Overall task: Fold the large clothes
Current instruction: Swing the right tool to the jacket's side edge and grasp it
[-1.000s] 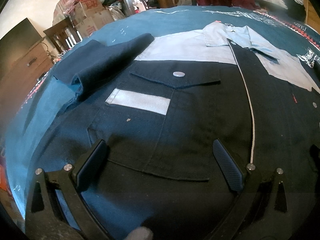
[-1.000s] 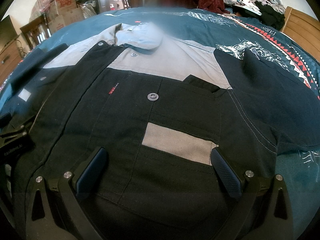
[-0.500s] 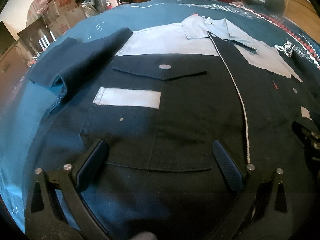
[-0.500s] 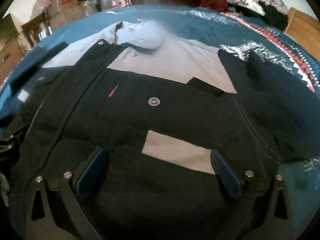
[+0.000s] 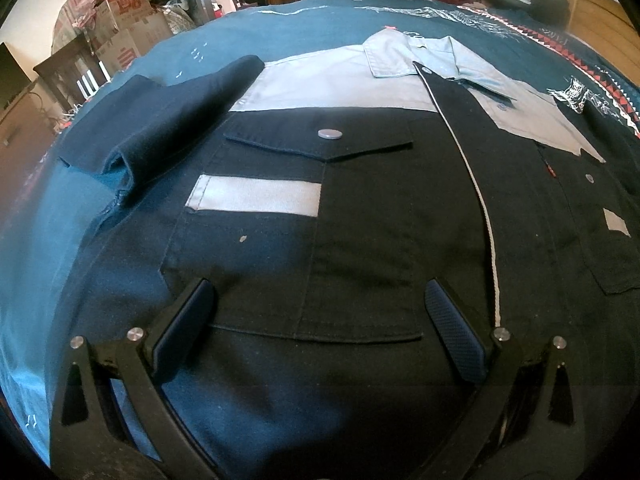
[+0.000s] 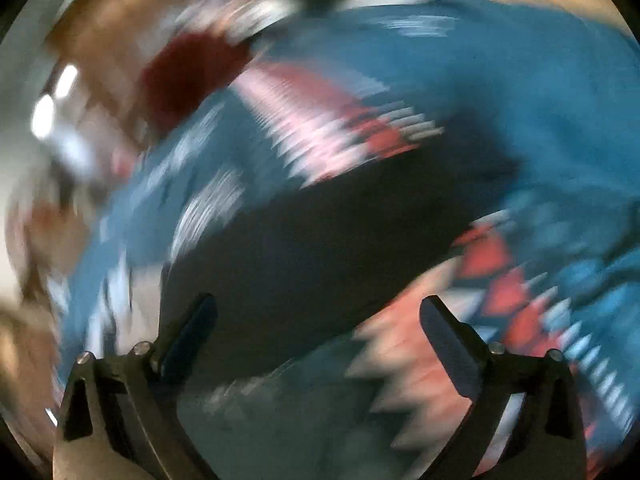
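Shirt [image 5: 360,216] sharp in left view, right tool [image 6: 316,336] spread, view blurred

Left wrist view is sharp, daylit from 11 o'clock; a soft shadow pools at 6 o'clock on the dark navy-and-grey work shirt [image 5: 360,208]. Fisheye bending darkens the rim. Right wrist view — heavy motion blur throughout — smears everything.
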A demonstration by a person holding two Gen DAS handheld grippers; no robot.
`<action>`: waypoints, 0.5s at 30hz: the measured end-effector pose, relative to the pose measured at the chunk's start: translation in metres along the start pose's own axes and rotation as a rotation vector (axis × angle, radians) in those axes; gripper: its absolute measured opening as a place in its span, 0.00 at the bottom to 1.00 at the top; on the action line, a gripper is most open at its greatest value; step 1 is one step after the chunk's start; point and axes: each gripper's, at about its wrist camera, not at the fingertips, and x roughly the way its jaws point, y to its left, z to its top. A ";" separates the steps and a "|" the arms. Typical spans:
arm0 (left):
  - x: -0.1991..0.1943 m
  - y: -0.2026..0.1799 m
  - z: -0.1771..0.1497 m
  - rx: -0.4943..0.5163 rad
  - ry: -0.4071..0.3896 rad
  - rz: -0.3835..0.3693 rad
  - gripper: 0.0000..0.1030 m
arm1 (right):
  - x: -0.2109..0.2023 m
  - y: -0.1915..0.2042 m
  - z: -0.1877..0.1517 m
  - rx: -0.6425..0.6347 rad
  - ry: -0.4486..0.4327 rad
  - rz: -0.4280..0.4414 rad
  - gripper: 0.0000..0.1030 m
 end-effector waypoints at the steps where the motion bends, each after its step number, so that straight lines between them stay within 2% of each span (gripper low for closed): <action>1: 0.000 0.000 0.000 0.000 0.000 -0.001 1.00 | -0.001 -0.022 0.012 0.068 -0.011 0.019 0.93; 2: 0.000 0.001 0.000 -0.001 -0.001 -0.001 1.00 | -0.003 -0.061 0.028 0.201 -0.036 0.046 0.89; 3: 0.000 0.001 0.000 0.000 -0.001 0.000 1.00 | -0.002 -0.080 0.035 0.265 -0.050 0.067 0.86; 5: 0.001 0.001 0.000 0.000 -0.001 -0.001 1.00 | 0.005 -0.105 0.047 0.324 -0.053 0.078 0.80; 13: 0.000 0.001 0.000 -0.003 -0.002 0.000 1.00 | 0.035 -0.094 0.056 0.242 -0.007 0.080 0.69; 15: -0.001 0.001 0.000 -0.003 -0.006 0.003 1.00 | 0.040 -0.092 0.059 0.211 -0.014 0.050 0.59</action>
